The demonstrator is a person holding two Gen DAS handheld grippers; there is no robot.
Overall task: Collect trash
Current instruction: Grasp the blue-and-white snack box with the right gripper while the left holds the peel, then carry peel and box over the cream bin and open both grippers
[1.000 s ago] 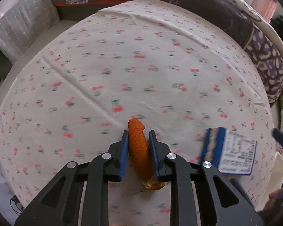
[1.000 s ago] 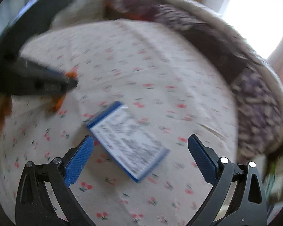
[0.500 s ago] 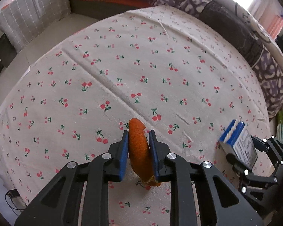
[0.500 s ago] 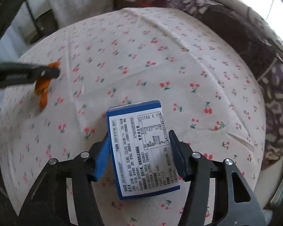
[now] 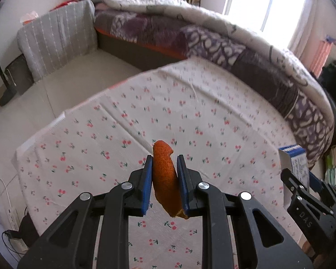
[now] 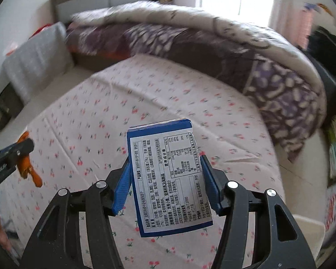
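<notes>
Left gripper (image 5: 164,179) pinches our orange peel (image 5: 165,181) edgewise, clear above the cherry-print cloth (image 5: 123,121). To its right, right gripper (image 6: 165,179) clamps the blue box (image 6: 168,179) across its long edges, also lifted. We judge both ready to carry; the cloth's near edge gives open room.

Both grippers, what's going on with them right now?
A person is clearing trash off the cherry-print cloth. The left gripper is shut on an orange peel, and the right gripper is shut on a blue box with a printed label facing the camera. Both items look lifted clear of the cloth. No bin is clearly visible in either view, so the drop-off spot can't be told.
</notes>
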